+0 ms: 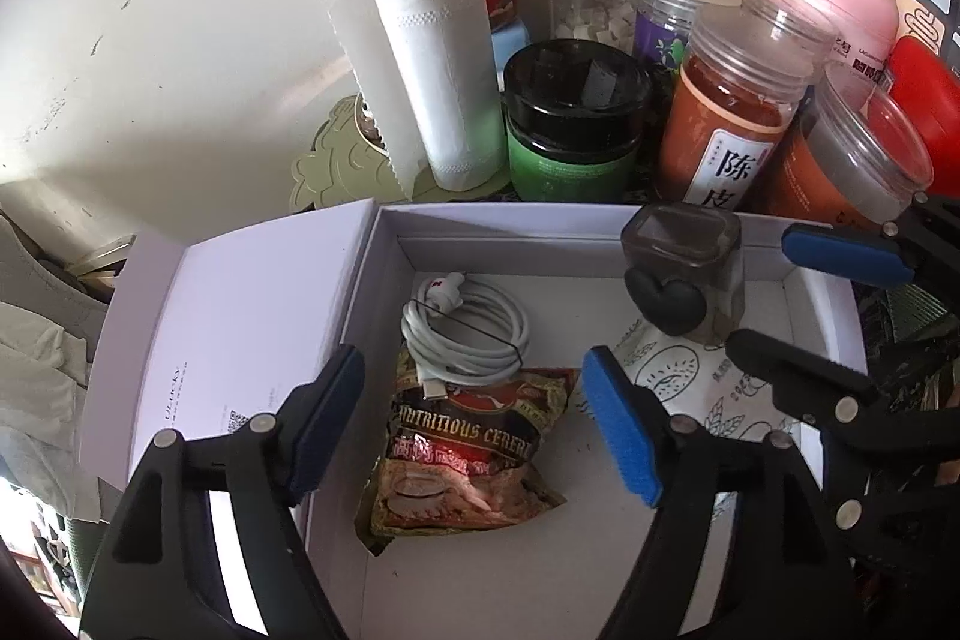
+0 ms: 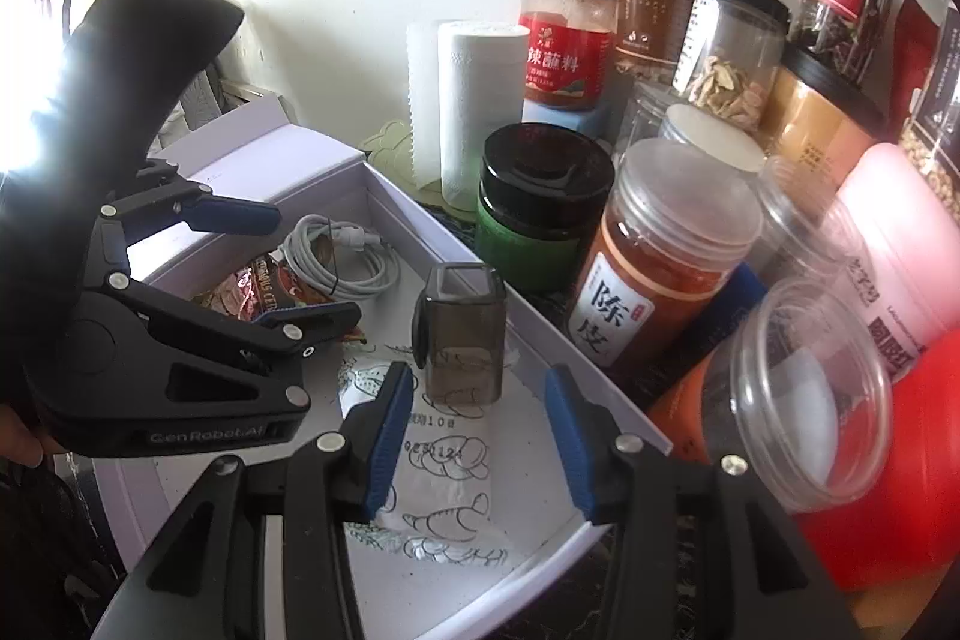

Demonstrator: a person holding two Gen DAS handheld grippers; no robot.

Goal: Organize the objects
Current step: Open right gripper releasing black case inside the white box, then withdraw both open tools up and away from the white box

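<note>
- White box (image 1: 384, 244) sits open under both of our hand-held grippers, with its lid (image 1: 240, 316) folded out flat on the far side of the left one.
- We see our left hand-held gripper (image 1: 474, 427) hanging above the box. Its blue pads (image 1: 621, 427) stand wide apart and hold nothing.
- Right below the left hand-held gripper lies a cereal packet (image 1: 462, 454), flat on the box floor.
- Just past that packet, farther from the left hand-held gripper, lies a coiled white cable (image 1: 465, 334). One end of it rests on the packet.
- Our right hand-held gripper (image 2: 480, 439) hangs over the other end of the box. Its blue pads are apart and touch nothing.
- Just ahead of the right hand-held gripper stands a small smoky clear case (image 2: 462, 334), upright. It stands on a flat white packet with drawings (image 2: 444, 490) on it, which lies below the right hand-held gripper.
- Beyond the box, past both hand-held grippers, we see many things packed close together: a paper towel roll (image 1: 438, 76), a green jar with a black lid (image 1: 570, 124), a jar of orange powder (image 1: 732, 112) and more jars behind them.
- We cannot see the desk under all of this.
</note>
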